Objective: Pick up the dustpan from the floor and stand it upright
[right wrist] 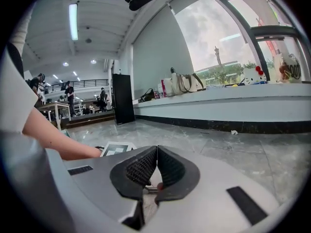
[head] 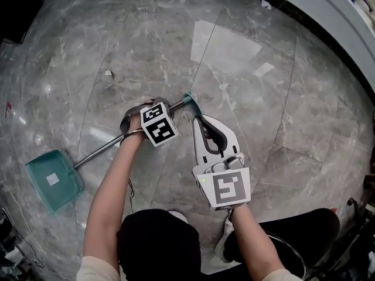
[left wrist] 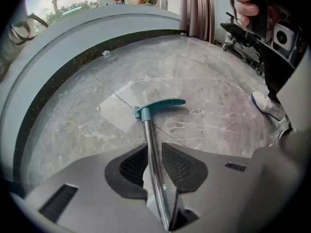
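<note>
**Operator:** Report gripper status and load position.

**Checker:** The left gripper [left wrist: 154, 150] is clamped on the dustpan's thin polished metal pole [left wrist: 147, 132], and both ribbed pads bear on it. The clamp sits on the upper part of the pole, just short of the teal plastic T-grip [left wrist: 163, 105]. The right gripper [right wrist: 156, 154] has its jaws together with nothing between them. It hangs just beside the T-grip without touching it. The teal plastic pan [head: 53, 181] lies on the grey marble floor [head: 252, 69], well away from the clamp at the far end of the pole.

**Operator:** What are the hazards from here?

**Checker:** There are probably three.
1. A round, smooth pole can rotate or slide between the pads, so the pan may swing downward as the pole rises.
2. With the clamp far from the pan, the pan's weight has long leverage and may twist the grip.
3. The marble looks glossy, so the pan's base may skid when stood up, and the dustpan would topple if released early.

**Operator:** What is the countermeasure?

**Checker:** Steady the T-grip with the right gripper before release.
</note>
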`<state>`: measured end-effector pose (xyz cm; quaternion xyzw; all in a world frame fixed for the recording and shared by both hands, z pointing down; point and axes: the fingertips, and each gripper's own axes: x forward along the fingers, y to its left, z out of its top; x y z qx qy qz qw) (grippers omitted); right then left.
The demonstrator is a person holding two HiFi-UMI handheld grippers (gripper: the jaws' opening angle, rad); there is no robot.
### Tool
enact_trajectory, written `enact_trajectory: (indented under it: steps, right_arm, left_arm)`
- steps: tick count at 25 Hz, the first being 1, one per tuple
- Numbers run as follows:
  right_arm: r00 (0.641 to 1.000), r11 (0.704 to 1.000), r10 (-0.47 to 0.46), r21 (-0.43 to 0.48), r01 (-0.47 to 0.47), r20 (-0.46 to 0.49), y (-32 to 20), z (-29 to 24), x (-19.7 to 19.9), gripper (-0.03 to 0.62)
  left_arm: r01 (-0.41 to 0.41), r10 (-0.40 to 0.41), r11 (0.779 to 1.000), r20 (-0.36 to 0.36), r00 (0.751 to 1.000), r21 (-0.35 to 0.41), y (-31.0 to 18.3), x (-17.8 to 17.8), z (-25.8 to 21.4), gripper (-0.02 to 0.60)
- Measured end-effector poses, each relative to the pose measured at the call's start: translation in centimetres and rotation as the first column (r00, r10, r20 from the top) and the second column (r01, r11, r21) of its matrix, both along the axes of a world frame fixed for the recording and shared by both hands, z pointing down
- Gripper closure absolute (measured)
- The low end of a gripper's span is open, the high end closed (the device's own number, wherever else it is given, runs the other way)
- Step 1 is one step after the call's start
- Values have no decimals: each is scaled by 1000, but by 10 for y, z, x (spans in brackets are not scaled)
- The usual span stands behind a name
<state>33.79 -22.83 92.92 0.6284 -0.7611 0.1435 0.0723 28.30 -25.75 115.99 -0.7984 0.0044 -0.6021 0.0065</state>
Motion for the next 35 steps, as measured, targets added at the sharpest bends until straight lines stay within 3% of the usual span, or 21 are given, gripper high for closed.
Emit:
enact_trajectory:
  steps: [5, 9, 18, 26, 30, 35]
  right_arm:
    - [999, 1000, 24, -4, -25, -33, 4, 5, 12, 576]
    - [997, 1000, -18, 8, 19, -72, 3, 2, 4, 576]
    - [998, 1000, -24, 1, 24, -51, -8, 10, -5, 576]
    - [1000, 1000, -6, 14, 6, -11, -11, 5, 0, 576]
    - [1000, 1000, 3, 22, -4, 31, -21, -17, -1, 576]
    - [996, 999, -23, 39, 20, 86, -15, -121, -20, 576]
  left_arm:
    - [-18, 17, 1000, 57, 998, 8, -5, 1, 18, 491]
    - [15, -14, 1000, 44, 999, -14, -5, -1, 25, 491]
    - [7, 0, 997, 91, 996, -80, -6, 2, 37, 491]
    - [83, -82, 992, 15, 997, -94, -3, -2, 32, 492]
    - [83, -86, 996, -63, 994, -40, -9, -2, -17, 494]
    - [102, -98, 995, -226, 969, 8, 6, -19, -157, 499]
